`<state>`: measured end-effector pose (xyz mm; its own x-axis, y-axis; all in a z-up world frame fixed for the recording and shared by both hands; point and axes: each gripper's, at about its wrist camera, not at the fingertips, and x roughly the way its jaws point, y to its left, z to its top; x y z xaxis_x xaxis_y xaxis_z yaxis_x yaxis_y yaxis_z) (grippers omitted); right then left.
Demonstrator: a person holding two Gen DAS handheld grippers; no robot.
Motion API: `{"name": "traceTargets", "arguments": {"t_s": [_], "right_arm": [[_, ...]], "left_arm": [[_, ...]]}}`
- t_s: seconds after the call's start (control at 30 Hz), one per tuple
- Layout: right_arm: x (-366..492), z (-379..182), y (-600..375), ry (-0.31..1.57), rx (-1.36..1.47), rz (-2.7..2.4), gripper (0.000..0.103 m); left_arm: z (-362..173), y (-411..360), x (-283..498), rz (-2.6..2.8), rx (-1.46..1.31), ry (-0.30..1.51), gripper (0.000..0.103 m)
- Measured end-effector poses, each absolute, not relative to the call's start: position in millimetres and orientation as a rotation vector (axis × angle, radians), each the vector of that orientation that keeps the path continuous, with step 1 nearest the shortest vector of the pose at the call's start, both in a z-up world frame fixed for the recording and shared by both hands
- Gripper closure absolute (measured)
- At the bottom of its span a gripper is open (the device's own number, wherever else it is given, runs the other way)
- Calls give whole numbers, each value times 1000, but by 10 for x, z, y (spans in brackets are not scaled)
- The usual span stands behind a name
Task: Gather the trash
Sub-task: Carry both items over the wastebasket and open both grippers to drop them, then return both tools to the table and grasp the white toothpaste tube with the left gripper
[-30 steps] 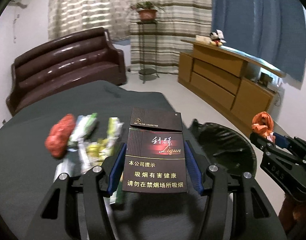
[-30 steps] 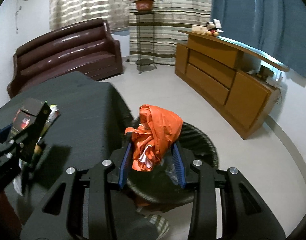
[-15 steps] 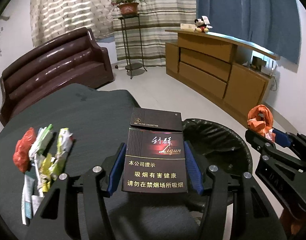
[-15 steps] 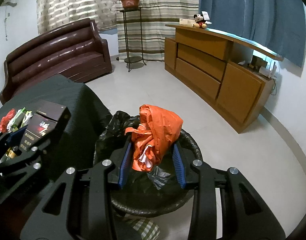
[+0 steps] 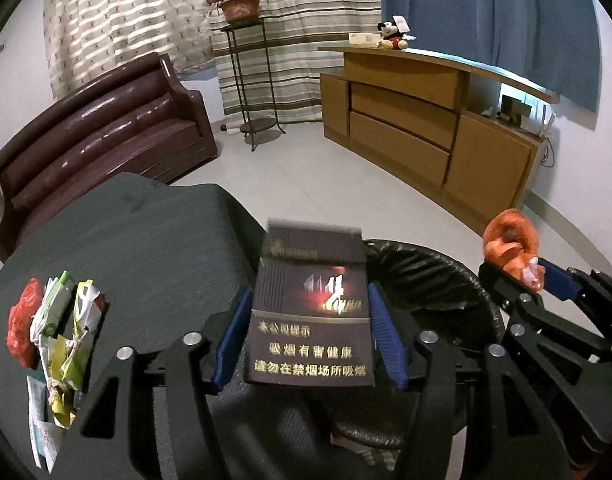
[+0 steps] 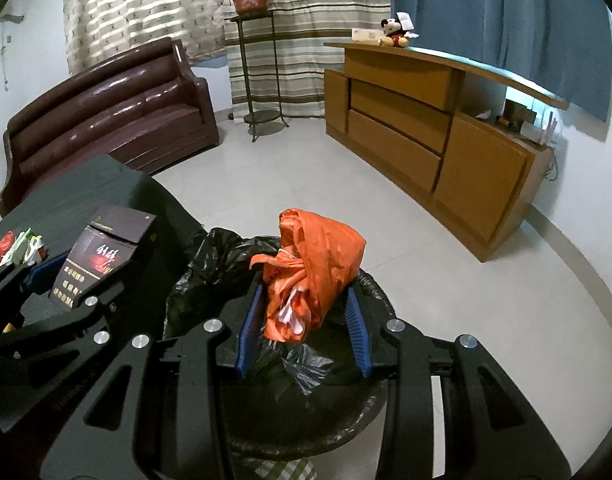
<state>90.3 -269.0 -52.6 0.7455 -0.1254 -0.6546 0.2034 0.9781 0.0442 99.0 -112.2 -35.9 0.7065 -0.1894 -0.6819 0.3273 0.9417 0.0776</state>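
Both loads hang at the bin [image 6: 209, 252], which stands off the bench's [image 5: 153, 240] right edge. The left hand-held gripper [image 5: 310, 340] is opening, its pads drawing off the cigarette pack [image 5: 312, 320]; the right hand-held gripper [image 6: 303, 328] is opening too, the orange bag [image 6: 314, 272] loose between its pads. Best to release squarely over the bin's mouth, since the pack sits near its rim. Only the left view shows the wrapper pile [image 5: 53, 340] waiting at the bench's left edge in full; only the right looks down into the liner
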Motion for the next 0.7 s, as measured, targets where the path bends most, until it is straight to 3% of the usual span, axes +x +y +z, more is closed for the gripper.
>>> {"name": "traceTargets", "arguments": {"t_s": [0.07,0.3,0.7], "right_arm": [[894,-529,-2718,703,128,-194,53],[822,-505,-2750,701,146,-211,50],[685,-487,-2500,704,139,-191,37]], "left_arm": [[-356,-1110,993,-282,188,731,30],[-337,-1128,1010,-286,178,737,29],[-146,-805,876,-249,146,711,29]]}}
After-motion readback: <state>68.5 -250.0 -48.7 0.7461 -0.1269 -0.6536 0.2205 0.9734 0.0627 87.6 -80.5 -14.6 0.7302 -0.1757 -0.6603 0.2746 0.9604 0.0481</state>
